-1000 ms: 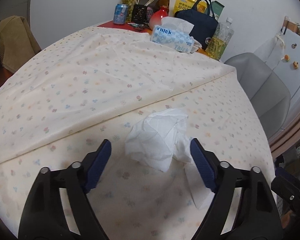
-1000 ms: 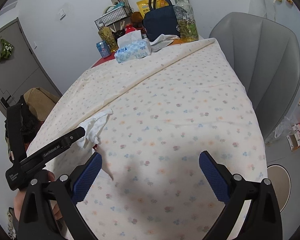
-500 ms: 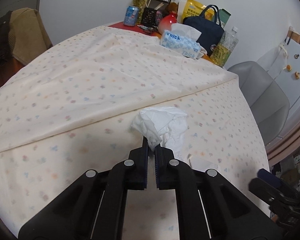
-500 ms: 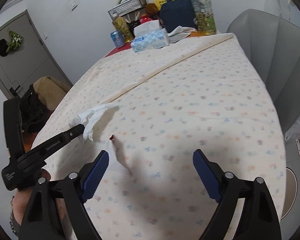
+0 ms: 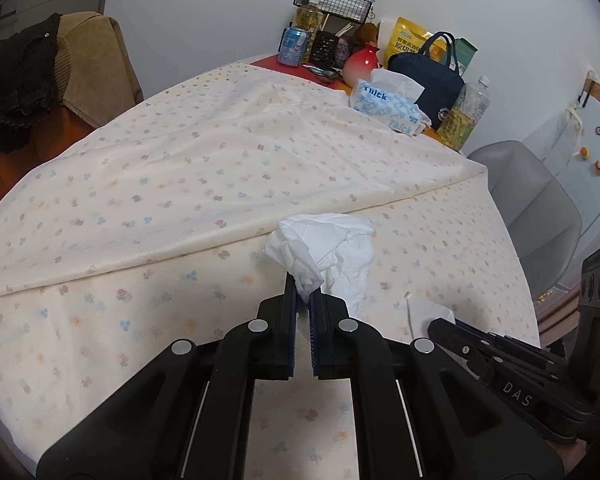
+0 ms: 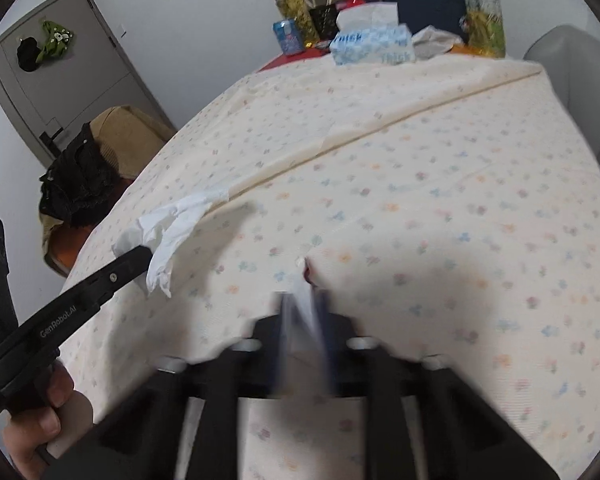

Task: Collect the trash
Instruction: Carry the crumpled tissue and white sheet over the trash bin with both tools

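A crumpled white tissue [image 5: 324, 240] lies on the floral tablecloth [image 5: 180, 200], its near end lifted. My left gripper [image 5: 304, 292] is shut on that end. In the right wrist view the same tissue [image 6: 172, 224] hangs from the left gripper [image 6: 140, 256] at the left. A small white paper scrap [image 6: 303, 278] with a red tip sticks up from my right gripper [image 6: 305, 300]. That gripper's blurred jaws are closing to a narrow gap and pinch the scrap. The left wrist view shows the scrap [image 5: 428, 312] at the right gripper's fingers [image 5: 444, 326].
At the table's far end stand a tissue box [image 5: 384, 106], a navy bag [image 5: 428, 76], an oil bottle [image 5: 466, 116], a blue can [image 5: 294, 46] and a wire basket [image 5: 334, 0]. A grey chair [image 5: 536, 208] is at the right. A brown chair with dark clothes [image 5: 24, 80] is at the left.
The left gripper shut on the tissue and pulled its end up and back. The right gripper moved left to the paper scrap and closed from wide open onto it.
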### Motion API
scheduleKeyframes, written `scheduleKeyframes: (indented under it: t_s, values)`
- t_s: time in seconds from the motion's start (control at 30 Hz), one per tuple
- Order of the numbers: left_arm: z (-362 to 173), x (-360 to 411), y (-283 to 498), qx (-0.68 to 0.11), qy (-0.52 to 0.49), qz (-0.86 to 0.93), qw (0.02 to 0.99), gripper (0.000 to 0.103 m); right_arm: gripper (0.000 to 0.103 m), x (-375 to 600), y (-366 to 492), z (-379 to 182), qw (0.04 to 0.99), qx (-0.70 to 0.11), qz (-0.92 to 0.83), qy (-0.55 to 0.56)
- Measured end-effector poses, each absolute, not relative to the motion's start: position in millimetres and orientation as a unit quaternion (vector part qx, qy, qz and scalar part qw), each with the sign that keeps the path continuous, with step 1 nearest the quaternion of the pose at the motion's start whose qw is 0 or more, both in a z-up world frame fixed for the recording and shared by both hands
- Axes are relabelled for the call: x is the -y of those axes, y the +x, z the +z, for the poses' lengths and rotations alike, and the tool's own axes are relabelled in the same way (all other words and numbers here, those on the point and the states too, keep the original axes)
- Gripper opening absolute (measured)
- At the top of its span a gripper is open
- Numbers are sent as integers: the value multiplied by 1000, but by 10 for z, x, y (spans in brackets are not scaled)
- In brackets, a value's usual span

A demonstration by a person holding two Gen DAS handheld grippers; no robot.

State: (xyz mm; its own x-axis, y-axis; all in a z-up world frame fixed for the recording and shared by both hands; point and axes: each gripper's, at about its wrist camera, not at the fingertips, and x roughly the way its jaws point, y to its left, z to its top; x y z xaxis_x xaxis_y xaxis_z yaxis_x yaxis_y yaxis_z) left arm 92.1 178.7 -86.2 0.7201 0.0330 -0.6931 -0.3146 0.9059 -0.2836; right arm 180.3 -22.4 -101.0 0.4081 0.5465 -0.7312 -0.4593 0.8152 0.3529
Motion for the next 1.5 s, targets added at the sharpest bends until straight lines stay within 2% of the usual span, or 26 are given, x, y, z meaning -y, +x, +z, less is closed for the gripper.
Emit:
scheduleKeyframes:
  t_s: [0.57,1.5]
  values:
    - [-613,-872,1156,-353,-157,5,923,6,6,1402,1662,-680,875,-401,243,120]
    - [-692,1848,1833,-396,-42,-183,899,6,7,3864,1357,-848,903,-365,49,222]
